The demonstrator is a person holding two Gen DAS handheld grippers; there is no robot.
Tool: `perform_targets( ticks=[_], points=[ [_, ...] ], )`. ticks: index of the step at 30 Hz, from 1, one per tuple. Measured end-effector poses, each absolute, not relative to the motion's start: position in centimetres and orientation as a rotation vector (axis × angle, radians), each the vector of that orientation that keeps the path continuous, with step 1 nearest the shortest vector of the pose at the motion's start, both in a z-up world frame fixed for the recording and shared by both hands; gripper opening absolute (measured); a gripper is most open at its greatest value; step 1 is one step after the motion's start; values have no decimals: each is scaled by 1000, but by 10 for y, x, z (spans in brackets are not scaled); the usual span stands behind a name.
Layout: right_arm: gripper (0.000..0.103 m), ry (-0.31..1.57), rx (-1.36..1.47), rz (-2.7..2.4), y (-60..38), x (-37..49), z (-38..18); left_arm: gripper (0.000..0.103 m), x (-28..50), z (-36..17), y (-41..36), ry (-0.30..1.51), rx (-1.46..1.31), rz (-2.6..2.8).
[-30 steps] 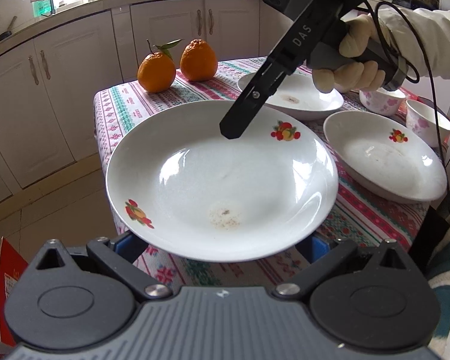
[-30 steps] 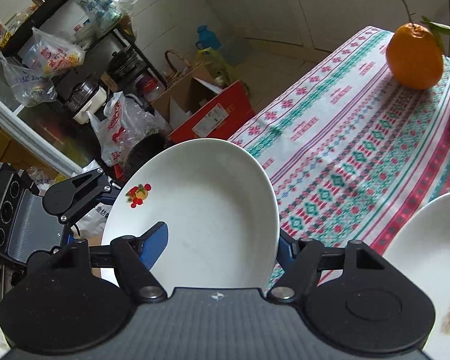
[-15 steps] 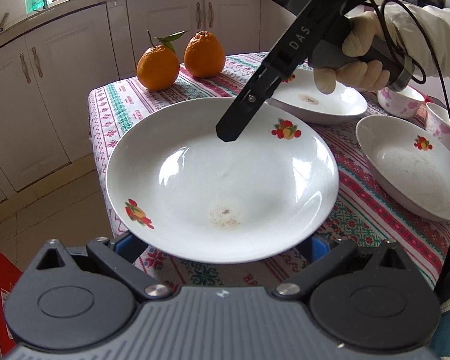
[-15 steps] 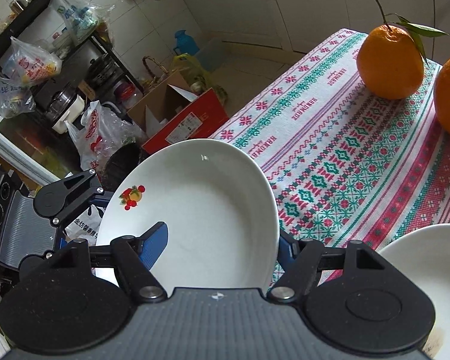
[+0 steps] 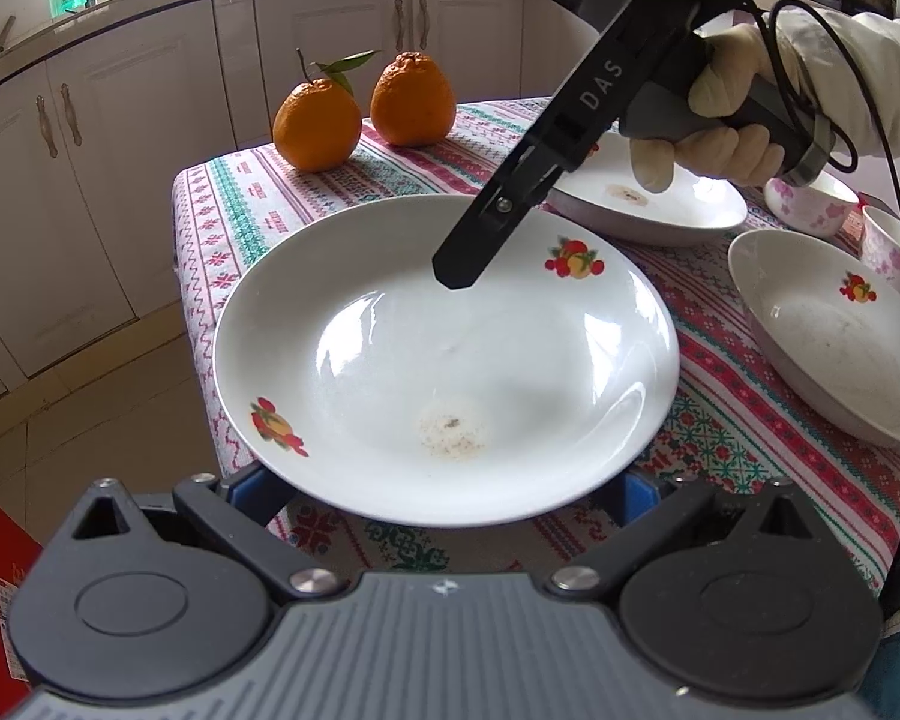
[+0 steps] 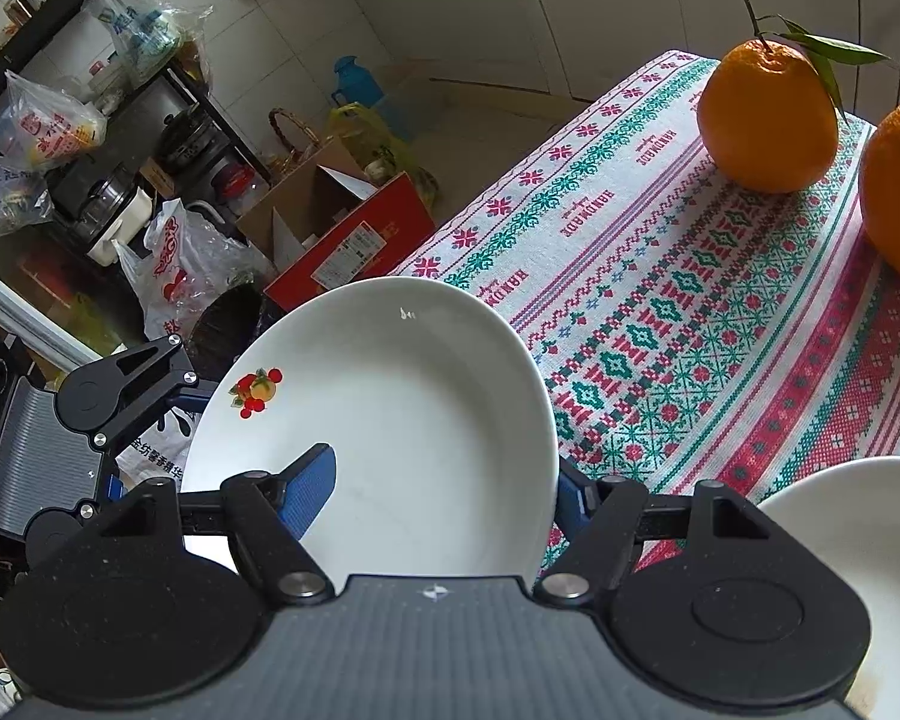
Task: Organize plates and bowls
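Note:
A white fruit-print plate (image 5: 444, 360) hangs over the table's near corner. My left gripper (image 5: 444, 489) has its blue fingers spread under the plate's near rim; I cannot tell whether they grip it. My right gripper (image 6: 444, 480) straddles the plate's far rim (image 6: 390, 420), one blue pad (image 6: 309, 480) over the inside, the other below. It shows in the left wrist view (image 5: 459, 270) reaching down over the plate. Two more fruit-print plates lie on the table, at right (image 5: 834, 336) and behind (image 5: 654, 204).
Two oranges (image 5: 318, 123) (image 5: 413, 99) sit at the table's far corner on the patterned cloth (image 6: 690, 300). Two floral cups (image 5: 810, 204) (image 5: 894, 258) stand at far right. Kitchen cabinets (image 5: 90, 180) lie beyond. Boxes and bags (image 6: 330, 228) crowd the floor.
The plate and both grippers have moved farther in over the table. The oranges and the other plates show closer.

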State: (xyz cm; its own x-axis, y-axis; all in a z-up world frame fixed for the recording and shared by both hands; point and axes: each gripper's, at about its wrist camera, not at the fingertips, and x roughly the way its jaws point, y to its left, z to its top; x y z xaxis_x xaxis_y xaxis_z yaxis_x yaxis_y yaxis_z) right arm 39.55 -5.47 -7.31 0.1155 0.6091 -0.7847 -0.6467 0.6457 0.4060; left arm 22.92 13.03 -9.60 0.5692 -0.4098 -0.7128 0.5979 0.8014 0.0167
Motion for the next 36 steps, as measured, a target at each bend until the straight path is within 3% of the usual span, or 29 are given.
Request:
perform_targets(
  ticks=[5,12,19,36],
  points=[
    [79,1124,-56,916,-53,394,-73,102,231,-96,132,757,264,-602],
    [92,1105,-82,921,-49,388,-68,102,224,-95,134,747,256,-586],
    [97,1061,-98,881,-62,372,-48,102,202,-89,146,758,225,-543],
    [101,927,-98,754,-129,230,8,102,106,-45,97,623,173,-612]
  ],
)
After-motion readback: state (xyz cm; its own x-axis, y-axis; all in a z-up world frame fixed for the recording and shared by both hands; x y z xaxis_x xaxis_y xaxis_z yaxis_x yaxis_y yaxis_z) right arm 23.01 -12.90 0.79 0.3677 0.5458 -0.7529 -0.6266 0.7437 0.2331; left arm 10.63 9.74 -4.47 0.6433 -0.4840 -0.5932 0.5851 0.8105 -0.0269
